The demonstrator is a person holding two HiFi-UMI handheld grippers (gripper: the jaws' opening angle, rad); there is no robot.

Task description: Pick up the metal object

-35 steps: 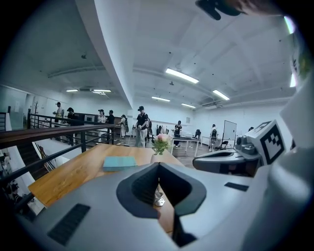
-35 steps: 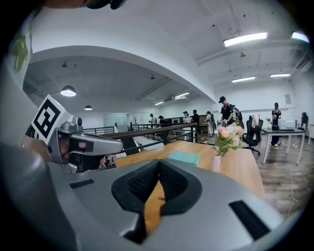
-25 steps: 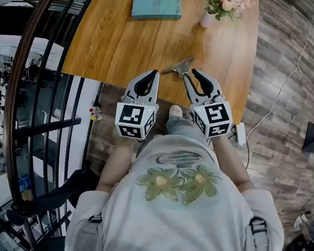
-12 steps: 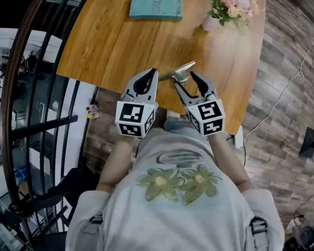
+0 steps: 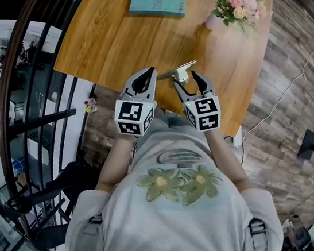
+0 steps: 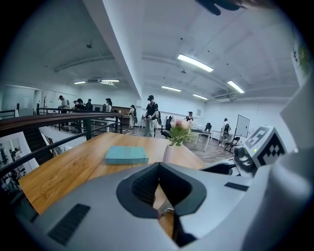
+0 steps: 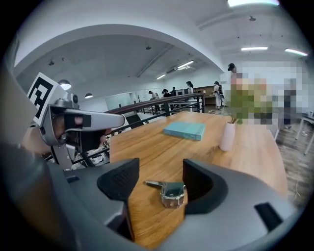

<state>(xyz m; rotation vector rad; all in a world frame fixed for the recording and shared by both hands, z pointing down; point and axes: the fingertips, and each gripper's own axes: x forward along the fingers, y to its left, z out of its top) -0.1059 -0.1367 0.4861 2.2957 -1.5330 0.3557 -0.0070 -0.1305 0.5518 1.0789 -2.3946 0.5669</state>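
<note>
Right claw [image 7: 159, 180], jaws opening wide, straddles the metal object [image 7: 170, 192] lying flat near the counter [image 7: 162, 147] edge, pads not gripping it, so the grasp seems pending: next squeeze and lift, while the left claw [image 6: 158, 169] stays out, pressed together.

Wooden table [image 5: 117, 35] carries: book [image 5: 158, 0], top centre; vase [image 5: 213, 22], upper right; metal object [image 5: 179, 72], centre.

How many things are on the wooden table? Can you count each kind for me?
book: 1
vase of flowers: 1
metal object: 1
Total: 3
</note>
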